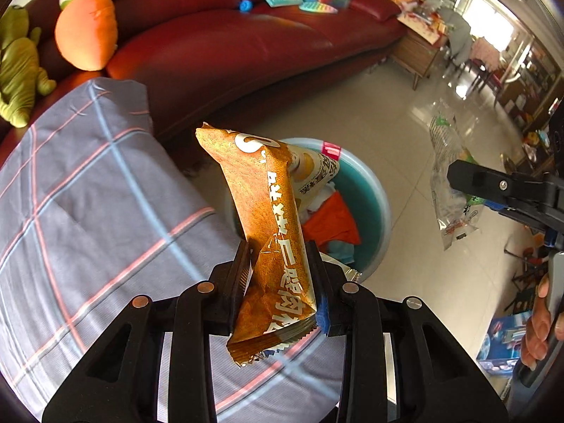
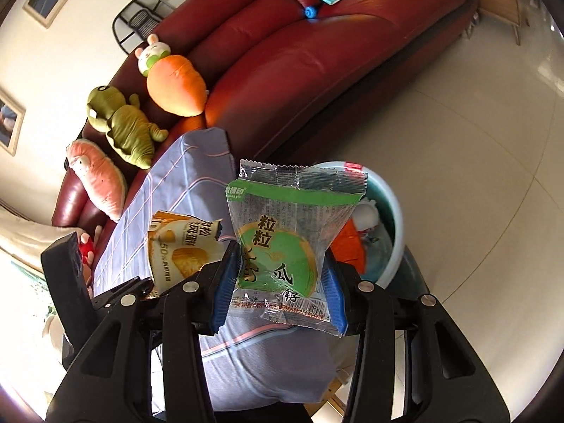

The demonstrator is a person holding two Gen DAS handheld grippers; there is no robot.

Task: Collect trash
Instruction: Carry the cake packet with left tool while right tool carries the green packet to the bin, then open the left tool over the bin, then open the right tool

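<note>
My left gripper is shut on an orange-gold snack wrapper and holds it upright above the cloth edge, in front of a light blue bin that has trash inside. My right gripper is shut on a clear wrapper with a green label. That wrapper also shows in the left wrist view, held in the right gripper. The orange wrapper shows at the left of the right wrist view. The bin sits just behind the green wrapper.
A grey plaid cloth covers a surface beside the bin. A dark red sofa stands behind with an orange carrot plush, a green plush, books and toys. Tiled floor lies to the right.
</note>
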